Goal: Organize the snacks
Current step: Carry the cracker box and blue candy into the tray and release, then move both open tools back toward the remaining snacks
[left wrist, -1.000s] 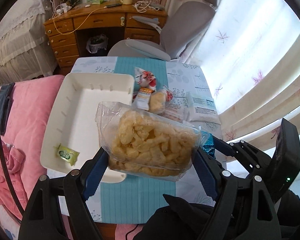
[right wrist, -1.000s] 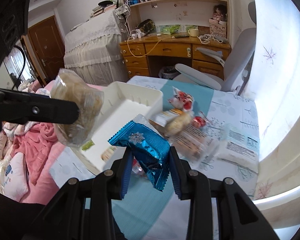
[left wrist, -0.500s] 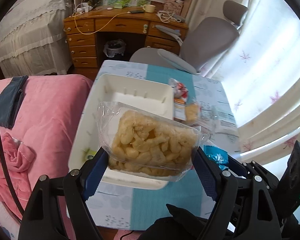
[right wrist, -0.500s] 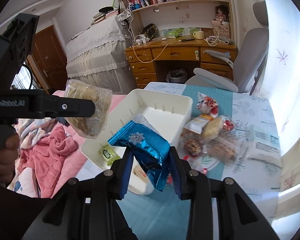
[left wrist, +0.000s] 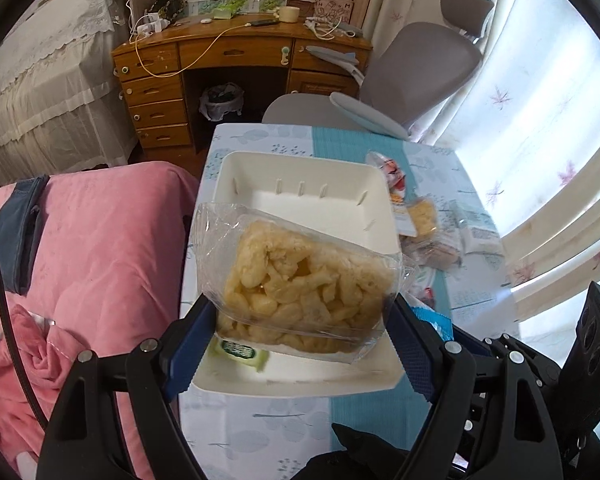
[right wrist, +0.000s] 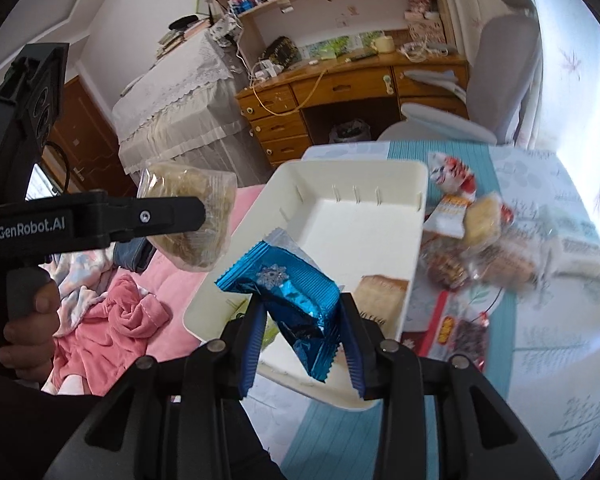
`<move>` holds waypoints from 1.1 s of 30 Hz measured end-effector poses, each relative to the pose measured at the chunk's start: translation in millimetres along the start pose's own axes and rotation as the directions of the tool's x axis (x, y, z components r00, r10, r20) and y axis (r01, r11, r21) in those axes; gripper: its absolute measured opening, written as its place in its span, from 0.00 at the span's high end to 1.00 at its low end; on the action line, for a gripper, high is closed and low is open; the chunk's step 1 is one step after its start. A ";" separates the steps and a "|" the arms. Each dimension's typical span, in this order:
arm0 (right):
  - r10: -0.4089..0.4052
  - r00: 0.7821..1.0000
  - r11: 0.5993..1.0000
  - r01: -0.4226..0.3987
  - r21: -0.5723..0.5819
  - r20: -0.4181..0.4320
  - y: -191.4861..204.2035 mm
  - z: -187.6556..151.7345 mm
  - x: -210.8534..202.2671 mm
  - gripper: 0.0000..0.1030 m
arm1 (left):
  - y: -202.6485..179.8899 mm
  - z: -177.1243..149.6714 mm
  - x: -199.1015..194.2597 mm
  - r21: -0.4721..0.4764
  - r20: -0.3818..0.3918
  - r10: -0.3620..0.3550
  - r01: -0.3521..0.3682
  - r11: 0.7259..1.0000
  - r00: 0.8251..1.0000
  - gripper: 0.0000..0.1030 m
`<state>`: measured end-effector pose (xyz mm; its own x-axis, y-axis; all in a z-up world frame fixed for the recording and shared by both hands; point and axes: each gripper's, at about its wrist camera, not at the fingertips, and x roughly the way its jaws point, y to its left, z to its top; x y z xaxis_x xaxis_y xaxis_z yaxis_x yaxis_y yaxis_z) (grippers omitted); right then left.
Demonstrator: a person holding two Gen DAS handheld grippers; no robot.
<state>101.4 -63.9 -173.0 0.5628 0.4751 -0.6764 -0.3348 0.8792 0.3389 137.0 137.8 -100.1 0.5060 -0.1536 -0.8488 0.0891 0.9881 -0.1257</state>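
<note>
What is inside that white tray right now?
In the white tray lie a small green-labelled packet and a brown-wrapped snack. The bag of puffed snacks and the blue foil packet, both held above, hide part of its floor.

one white tray [left wrist: 380, 184], two claw-held snack packets [left wrist: 300, 284] [right wrist: 296, 288]
</note>
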 end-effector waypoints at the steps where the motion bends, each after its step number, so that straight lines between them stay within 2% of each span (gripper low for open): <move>1: -0.001 1.000 1.000 0.001 0.008 -0.006 1.6 -0.9 3.6 0.63 | 1.3 0.3 2.7 0.001 -0.005 -0.001 0.001 1.000 1.000 0.19; 3: -0.013 1.000 1.000 0.014 0.026 -0.023 4.0 -2.8 11.0 0.61 | 5.2 0.9 8.2 -0.001 -0.021 -0.004 0.004 1.000 1.000 0.17; 7: -0.036 0.996 0.998 0.040 0.049 -0.078 3.3 -4.0 21.4 0.44 | 15.0 2.0 20.1 -0.028 -0.073 -0.049 0.047 0.999 0.996 0.09; 10: -0.040 0.995 0.998 0.045 0.051 -0.095 3.1 -6.9 23.8 0.33 | 15.7 -0.5 23.3 -0.040 -0.083 -0.068 0.065 0.997 0.994 0.04; 22: -0.044 0.993 0.999 0.046 0.016 -0.108 -4.0 -7.5 10.0 0.32 | -9.4 -11.5 14.4 -0.045 -0.068 -0.065 0.062 0.997 0.996 0.04; 33: -0.054 0.992 0.998 0.051 -0.023 -0.116 -43.0 -6.9 -24.8 0.32 | -60.2 -20.4 6.3 -0.091 -0.044 -0.045 0.040 0.995 0.998 0.04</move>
<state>96.7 -113.8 -175.3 0.4886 0.4200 -0.7648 -0.3226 0.9014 0.2889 117.4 77.6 -108.4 0.4636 -0.1968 -0.8639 0.0310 0.9780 -0.2062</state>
